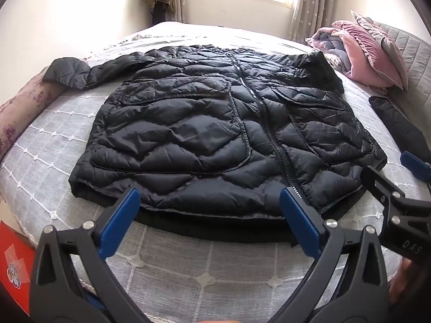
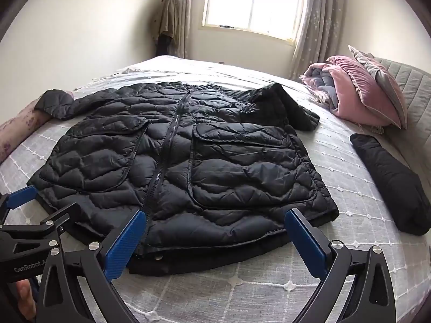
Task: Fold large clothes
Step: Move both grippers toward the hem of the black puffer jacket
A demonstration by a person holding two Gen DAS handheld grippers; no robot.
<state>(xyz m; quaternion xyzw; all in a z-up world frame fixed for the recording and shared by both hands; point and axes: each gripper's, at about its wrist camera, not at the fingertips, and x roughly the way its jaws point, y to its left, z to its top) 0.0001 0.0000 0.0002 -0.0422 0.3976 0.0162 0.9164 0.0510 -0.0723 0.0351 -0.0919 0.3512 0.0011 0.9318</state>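
I am holding my left tongs (image 1: pixel 210 202) and my right tongs (image 2: pixel 215 223) side by side over the near edge of the bed (image 2: pixel 242 282), both spread wide and gripping nothing, both tilting down toward the jacket (image 2: pixel 175 161). In the right wrist view, white lettering on the black body of the left tongs is reading "GenRobot.A", with the rest cut off. In the left wrist view, the right tongs (image 1: pixel 414 165) are showing the letters "DAS", upside down, on their side. A red box (image 1: pixel 14 263) with a small sticker is sitting at the lower left; I cannot read the sticker.

The black quilted jacket is lying flat in the middle of the bed, front up, zip closed, hem toward me, two large flap pockets showing. One sleeve (image 1: pixel 67 72) is stretching out to the left; the other is lying folded over at the right shoulder. My blue pads are hovering just above the hem, not pressing on it.

The bed is wearing a grey cover with a white stitched grid. A dark rolled bundle (image 2: pixel 393 185) is lying to the right of the jacket, apart from it. Pink and grey pillows (image 2: pixel 361 91) and a folded blanket are piling against the padded headboard (image 2: pixel 414 88). Behind, a bright window (image 2: pixel 253 2) is glowing between starred curtains (image 2: pixel 320 24), and a brown garment (image 2: pixel 167 18) is hanging in the corner.
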